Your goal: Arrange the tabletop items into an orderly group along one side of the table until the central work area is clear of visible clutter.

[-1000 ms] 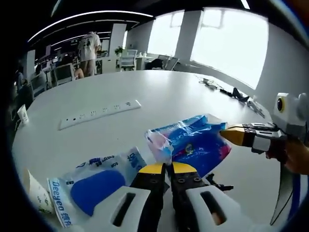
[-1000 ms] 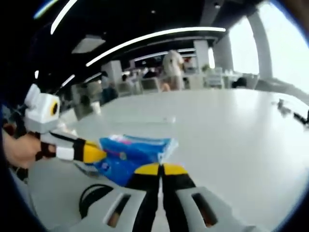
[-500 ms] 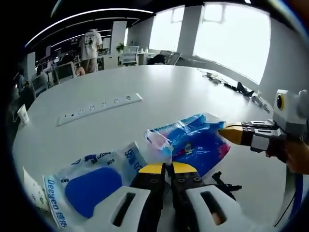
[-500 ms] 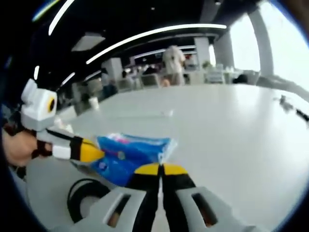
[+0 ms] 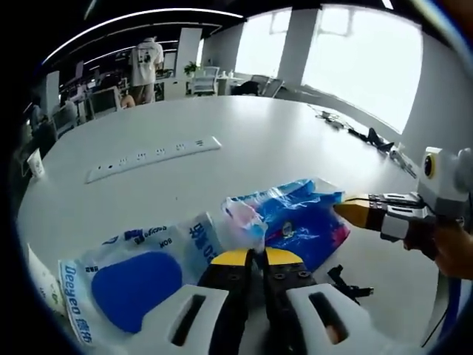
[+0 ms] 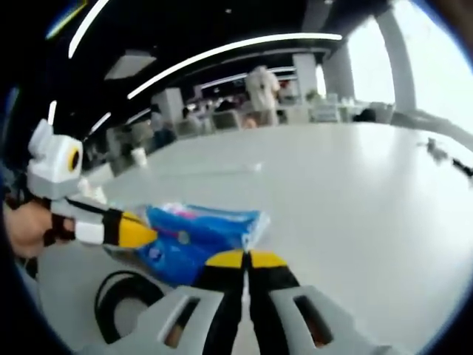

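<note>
A blue plastic packet (image 5: 299, 222) lies in the middle of the white table (image 5: 251, 140), its clear crinkled end near my left gripper (image 5: 251, 257). That gripper's jaws are together at the packet's near edge. My right gripper (image 5: 346, 211) comes in from the right and is closed on the packet's far corner. In the right gripper view the same packet (image 6: 196, 231) stretches between my right gripper (image 6: 247, 259) and the left gripper (image 6: 144, 234). A white packet with a blue pad (image 5: 137, 277) rests on the table just left of my left gripper.
A white power strip (image 5: 151, 157) lies further out on the table. A black cable (image 5: 344, 281) sits by the packet and loops (image 6: 122, 299) near the table edge. A paper cup (image 5: 35, 164) stands at the far left. More black items (image 5: 369, 137) lie near the windows. A person (image 5: 148, 65) stands far back.
Both views have drifted a little with the hands. The blue packet stays pinched between the two grippers. More of the black cable loop shows in the right gripper view.
</note>
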Action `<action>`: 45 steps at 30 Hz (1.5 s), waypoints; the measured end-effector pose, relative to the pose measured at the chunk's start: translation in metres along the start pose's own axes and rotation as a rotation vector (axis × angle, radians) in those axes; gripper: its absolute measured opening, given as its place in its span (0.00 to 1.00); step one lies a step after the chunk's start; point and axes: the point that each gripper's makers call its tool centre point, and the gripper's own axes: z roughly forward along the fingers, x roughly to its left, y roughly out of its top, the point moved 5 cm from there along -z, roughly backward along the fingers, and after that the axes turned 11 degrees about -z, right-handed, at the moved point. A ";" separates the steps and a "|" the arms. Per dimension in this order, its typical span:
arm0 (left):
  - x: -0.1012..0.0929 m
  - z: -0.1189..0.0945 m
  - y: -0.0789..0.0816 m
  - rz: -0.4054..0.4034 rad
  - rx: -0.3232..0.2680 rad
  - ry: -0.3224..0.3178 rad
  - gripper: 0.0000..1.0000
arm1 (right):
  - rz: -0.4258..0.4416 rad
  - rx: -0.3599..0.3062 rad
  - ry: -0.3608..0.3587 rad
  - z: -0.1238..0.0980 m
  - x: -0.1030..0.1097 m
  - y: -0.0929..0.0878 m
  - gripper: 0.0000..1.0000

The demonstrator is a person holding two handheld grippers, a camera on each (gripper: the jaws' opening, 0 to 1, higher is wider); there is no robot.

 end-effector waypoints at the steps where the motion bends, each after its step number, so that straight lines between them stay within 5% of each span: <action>1: -0.001 0.000 0.000 -0.002 -0.003 -0.001 0.06 | -0.002 0.003 0.000 0.000 0.000 -0.001 0.00; 10: -0.007 -0.014 0.005 -0.021 -0.072 -0.023 0.30 | 0.001 0.002 0.007 0.004 0.003 -0.003 0.00; 35: 0.003 -0.041 0.000 -0.028 -0.099 -0.055 0.25 | -0.091 -0.020 0.052 0.002 0.000 -0.002 0.00; 40: 0.007 -0.045 -0.004 -0.025 -0.091 -0.059 0.25 | -0.117 -0.003 0.016 0.002 -0.001 -0.002 0.26; 45: 0.009 -0.054 -0.009 -0.027 -0.088 -0.064 0.29 | -0.113 -0.029 -0.011 -0.001 0.001 0.001 0.37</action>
